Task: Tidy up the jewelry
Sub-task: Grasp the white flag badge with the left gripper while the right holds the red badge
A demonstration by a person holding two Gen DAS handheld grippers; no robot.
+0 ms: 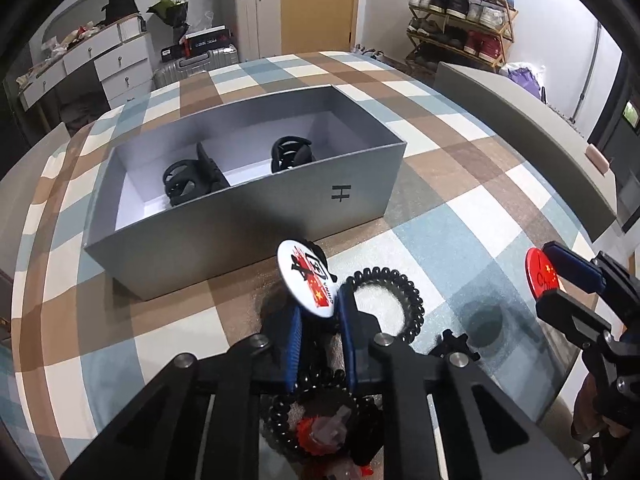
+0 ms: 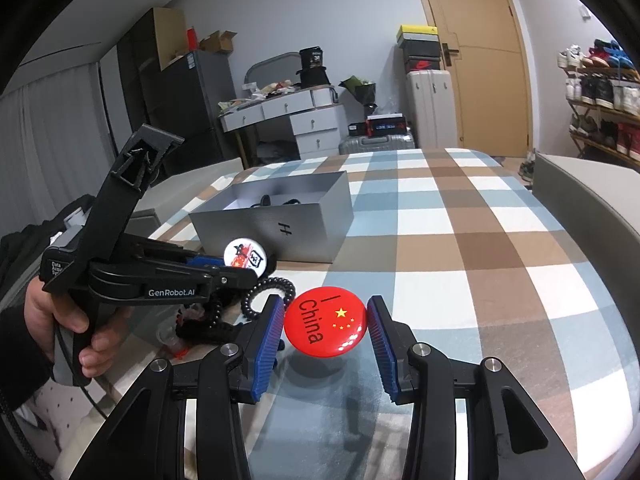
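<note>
Left wrist view: my left gripper (image 1: 320, 300) angles down, pinching the white badge (image 1: 307, 276) near the grey box (image 1: 248, 216); coiled bands (image 1: 384, 304) lie partly hidden beneath it.

Right wrist view: my right gripper (image 2: 326, 330) clamps the red badge (image 2: 325, 327) above the checked cloth (image 2: 480, 240); box contents are unclear.

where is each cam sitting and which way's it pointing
Left wrist: on the left tongs, angled down at the checked tablecloth and grey box; its own fingers grip a white badge, with the right tongs at the right edge.
Right wrist: on the right tongs, facing across the table to a door; its fingers clamp a red badge, and a hand holds the left tongs.
Shared: box, both badges, coil hair tie.
</note>
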